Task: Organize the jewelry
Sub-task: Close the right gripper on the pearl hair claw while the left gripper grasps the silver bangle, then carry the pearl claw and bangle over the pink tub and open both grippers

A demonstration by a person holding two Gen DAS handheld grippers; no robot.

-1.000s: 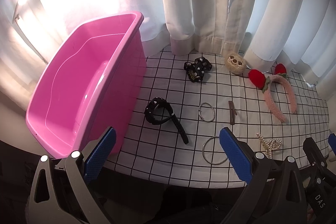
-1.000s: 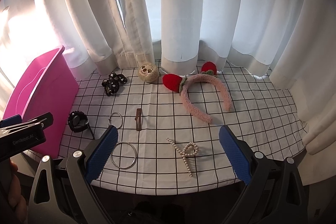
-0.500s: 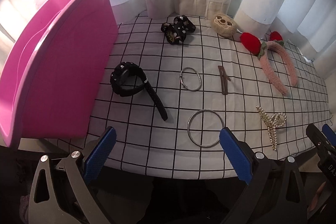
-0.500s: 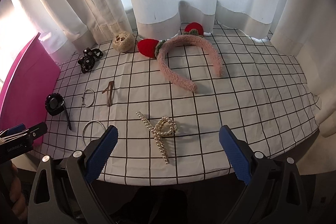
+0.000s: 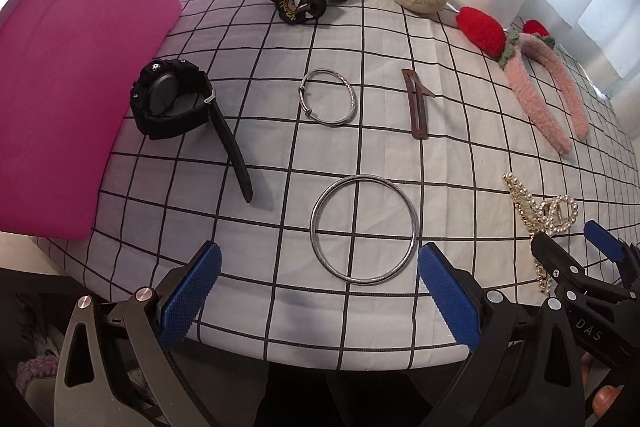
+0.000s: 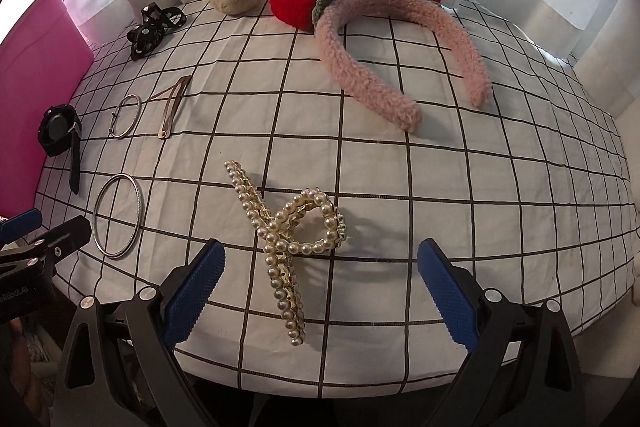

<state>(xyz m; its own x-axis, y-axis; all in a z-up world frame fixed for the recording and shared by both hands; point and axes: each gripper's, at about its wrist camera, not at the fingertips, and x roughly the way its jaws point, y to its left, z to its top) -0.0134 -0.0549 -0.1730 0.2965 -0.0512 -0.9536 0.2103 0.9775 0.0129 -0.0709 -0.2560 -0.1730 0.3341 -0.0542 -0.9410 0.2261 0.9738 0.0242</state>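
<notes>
Both hand-held grippers gape wide and empty: left (image 5: 318,291) near the large bangle (image 5: 363,229), right (image 6: 320,287) near the pearl claw clip (image 6: 289,239).

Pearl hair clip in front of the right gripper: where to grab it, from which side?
Likely the crossing waist of the pearl hair clip, between loop and long tail. It lies flat with the tail toward the right gripper, whose jaws are open either side. Come straight down from above, closing across that narrow middle.
</notes>
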